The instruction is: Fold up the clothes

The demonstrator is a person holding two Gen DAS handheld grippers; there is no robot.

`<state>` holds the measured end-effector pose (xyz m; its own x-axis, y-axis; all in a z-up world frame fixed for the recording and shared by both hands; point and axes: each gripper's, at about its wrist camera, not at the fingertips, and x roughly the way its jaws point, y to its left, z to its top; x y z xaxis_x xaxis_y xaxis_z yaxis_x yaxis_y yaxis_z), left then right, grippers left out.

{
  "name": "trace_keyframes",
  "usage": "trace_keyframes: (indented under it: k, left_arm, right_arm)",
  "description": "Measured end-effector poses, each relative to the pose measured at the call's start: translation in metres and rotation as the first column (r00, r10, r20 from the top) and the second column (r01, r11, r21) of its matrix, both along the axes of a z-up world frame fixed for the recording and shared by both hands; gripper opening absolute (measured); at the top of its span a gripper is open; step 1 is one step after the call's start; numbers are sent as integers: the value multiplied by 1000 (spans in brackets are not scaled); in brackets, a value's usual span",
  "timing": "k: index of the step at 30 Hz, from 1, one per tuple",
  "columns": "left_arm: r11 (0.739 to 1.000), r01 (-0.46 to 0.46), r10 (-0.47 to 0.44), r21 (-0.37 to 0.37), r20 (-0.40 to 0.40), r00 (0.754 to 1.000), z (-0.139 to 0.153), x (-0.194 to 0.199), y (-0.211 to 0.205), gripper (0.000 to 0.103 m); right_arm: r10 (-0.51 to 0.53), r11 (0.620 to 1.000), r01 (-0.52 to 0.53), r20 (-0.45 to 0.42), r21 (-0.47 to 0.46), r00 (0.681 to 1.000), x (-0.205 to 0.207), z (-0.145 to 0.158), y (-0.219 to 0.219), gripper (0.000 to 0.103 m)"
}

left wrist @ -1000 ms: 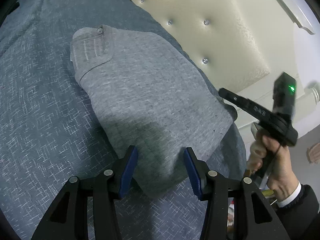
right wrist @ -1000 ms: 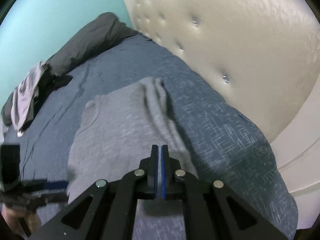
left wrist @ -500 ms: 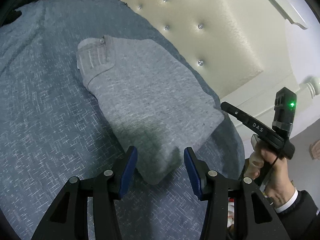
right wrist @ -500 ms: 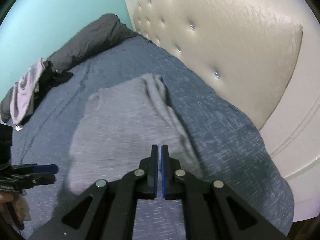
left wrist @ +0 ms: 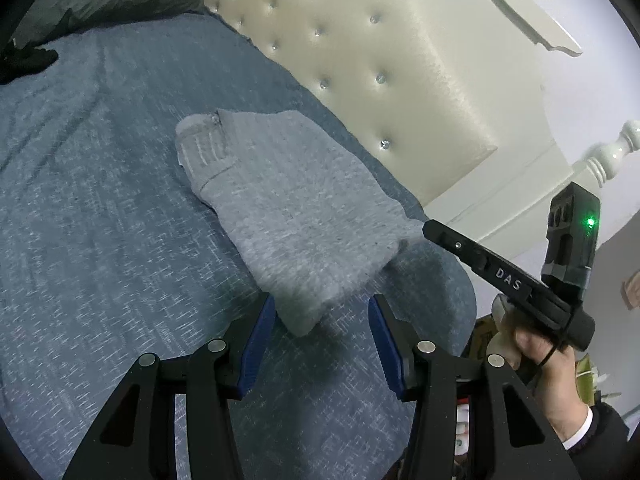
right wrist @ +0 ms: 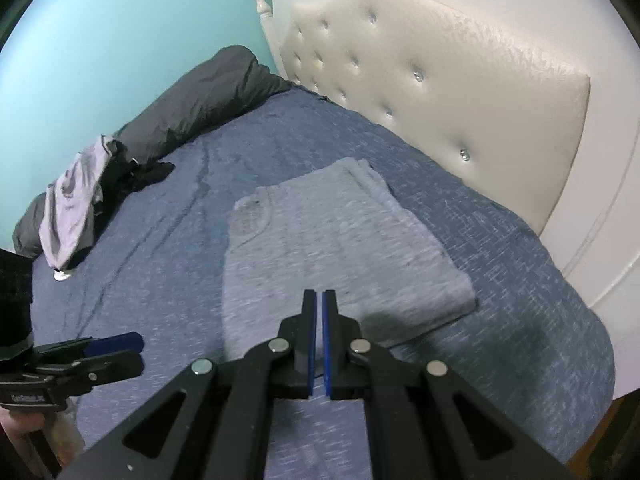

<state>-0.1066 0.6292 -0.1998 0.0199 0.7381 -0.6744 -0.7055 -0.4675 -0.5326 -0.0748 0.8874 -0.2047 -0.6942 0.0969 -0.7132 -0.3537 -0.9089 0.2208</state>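
Folded grey garment [left wrist: 296, 216] flat on blue bedspread [left wrist: 100, 220], type unclear, perhaps shorts. Left gripper [left wrist: 322, 330] half-spread, empty. Right gripper [right wrist: 319, 332] closed, empty. Far clothes pile [right wrist: 76, 200] partly cut off.

The letters "DAS" stand in white on the black side of the right gripper [left wrist: 430, 229], seen to the right of the left gripper's own fingers. A small pale label on the left gripper [right wrist: 120, 350], low at the left of the right wrist view, is too blurred to read.
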Motion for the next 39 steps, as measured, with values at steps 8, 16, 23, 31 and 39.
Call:
trace_keyframes:
  k: [8, 16, 23, 31, 39]
  left_arm:
    - [1000, -3, 4, 23, -45, 999, 27, 12, -30, 53]
    - [999, -1, 4, 34, -84, 996, 51, 28, -61, 53]
    - [999, 1, 5, 53, -115, 993, 75, 46, -92, 53]
    - [997, 10, 3, 77, -164, 987, 105, 69, -133, 55]
    - [995, 40, -18, 93, -234, 972, 129, 94, -170, 59]
  right_arm:
    - [-5, 1000, 5, -37, -5, 999, 21, 28, -35, 1]
    - [-2, 1000, 2, -64, 6, 998, 49, 55, -77, 2]
    - [-18, 1000, 20, -68, 23, 998, 80, 79, -110, 3]
    - [-42, 999, 45, -86, 30, 995, 118, 100, -143, 3]
    - [-71, 997, 75, -107, 29, 992, 152, 110, -178, 3]
